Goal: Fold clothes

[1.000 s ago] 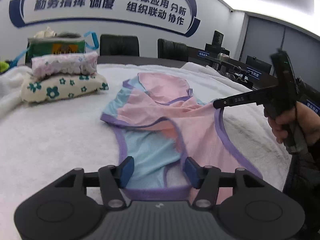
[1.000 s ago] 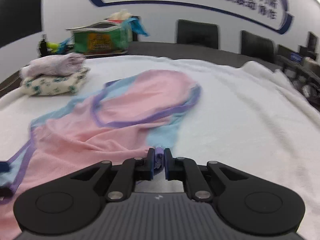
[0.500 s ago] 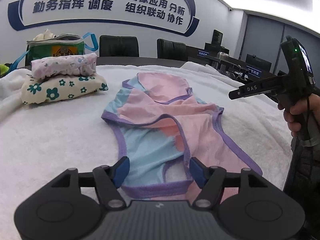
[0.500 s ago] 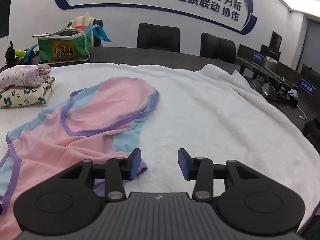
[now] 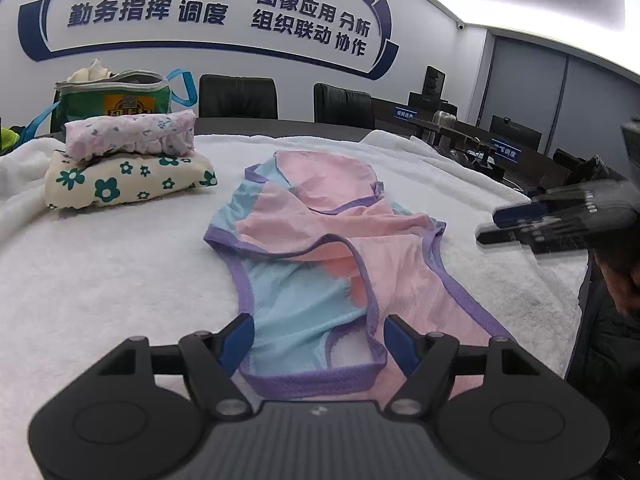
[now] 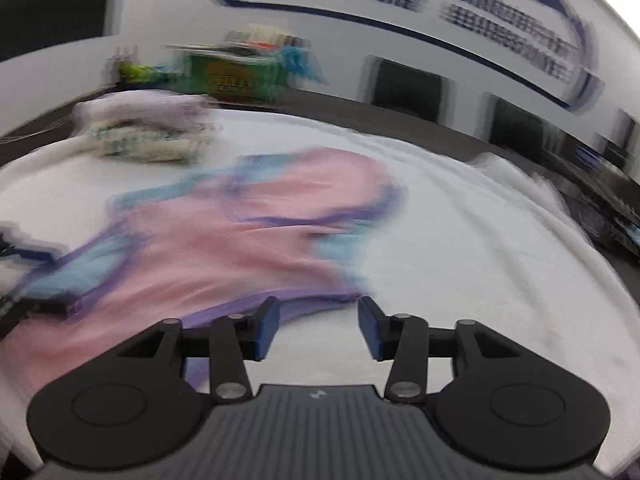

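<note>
Both tongs gape — left tongs [image 5: 318, 340] straddling garment [image 5: 320, 248] hem.

You can read blue Chinese lettering on the white wall [image 5: 240, 60] across the top of the left wrist frame: 情报信息 研判, 勤务指挥 调度, 图像应用 分析, 组织联动 协作. The green bag's [image 5: 116, 100] yellow label is too small to read. The right wrist frame is blurred.

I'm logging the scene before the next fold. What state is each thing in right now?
Pink and blue garment: unfolded, rumpled, lying on the white towel.
Two floral garments: folded, stacked.
Green bag: open-topped.
Left gripper: open, over the hem.
Right gripper: open, empty.
</note>
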Motion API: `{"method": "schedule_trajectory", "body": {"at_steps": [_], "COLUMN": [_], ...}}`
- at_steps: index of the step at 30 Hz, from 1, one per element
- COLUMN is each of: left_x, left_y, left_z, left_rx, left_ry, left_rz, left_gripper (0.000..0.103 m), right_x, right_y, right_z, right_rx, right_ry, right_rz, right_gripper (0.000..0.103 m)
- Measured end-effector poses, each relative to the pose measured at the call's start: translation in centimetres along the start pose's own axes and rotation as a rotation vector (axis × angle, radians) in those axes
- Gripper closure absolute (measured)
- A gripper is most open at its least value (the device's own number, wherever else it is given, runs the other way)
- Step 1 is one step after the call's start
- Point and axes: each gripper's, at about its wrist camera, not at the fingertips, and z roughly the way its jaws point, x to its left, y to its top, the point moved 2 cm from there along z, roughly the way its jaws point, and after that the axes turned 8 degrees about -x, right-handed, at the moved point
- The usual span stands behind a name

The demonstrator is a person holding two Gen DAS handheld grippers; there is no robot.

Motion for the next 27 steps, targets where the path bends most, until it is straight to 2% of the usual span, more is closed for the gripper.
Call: {"method": "schedule_trajectory", "body": {"at_steps": [1, 6, 10, 11, 13, 16, 18, 19, 21, 27], "left_x": [0.0, 0.2, 0.4, 0.4, 0.6, 0.7, 0.8, 0.9, 0.9, 0.9], "left_y": [0.0, 0.0, 0.0, 0.0, 0.1, 0.1, 0.1, 0.1, 0.1, 0.1], "left_z": [0.0, 0.0, 0.0, 0.0, 0.0, 0.0, 0.0, 0.0, 0.0, -0.1], "left_rx": [-0.001, -0.002, -0.001, -0.001, -0.006, -0.007, -0.006, -0.005, -0.005, -0.009], "left_ry": [0.001, 0.002, 0.002, 0.003, 0.006, 0.004, 0.002, 0.0, -0.001, -0.002], "left_rz": [-0.001, -0.007, -0.019, -0.024, -0.032, -0.041, -0.045, -0.049, -0.054, -0.056], "left_gripper": [0.033, 0.033, 0.033, 0.033, 0.033, 0.033, 0.033, 0.033, 0.033, 0.033], "right_x": [0.6, 3.7, 5.0, 5.1, 5.5, 6.2, 6.1, 5.9, 5.4, 3.7], "right_y": [0.0, -0.2, -0.5, -0.7, -1.3, -2.3, -2.5, -2.4, -2.1, -1.3], "right_z": [-0.2, -1.5, -1.0, -0.6, 0.2, 0.9, 0.9, 0.8, 0.6, -0.3], "right_rx": [0.002, 0.01, 0.023, 0.026, 0.046, 0.055, 0.043, 0.04, 0.016, -0.061], "right_ry": [0.033, 0.196, 0.255, 0.259, 0.279, 0.304, 0.305, 0.308, 0.288, 0.229], "right_rz": [-0.017, -0.099, -0.085, -0.061, -0.016, -0.038, -0.037, -0.027, -0.015, 0.035], "right_gripper": [0.039, 0.04, 0.042, 0.044, 0.061, 0.07, 0.072, 0.085, 0.097, 0.1]}}
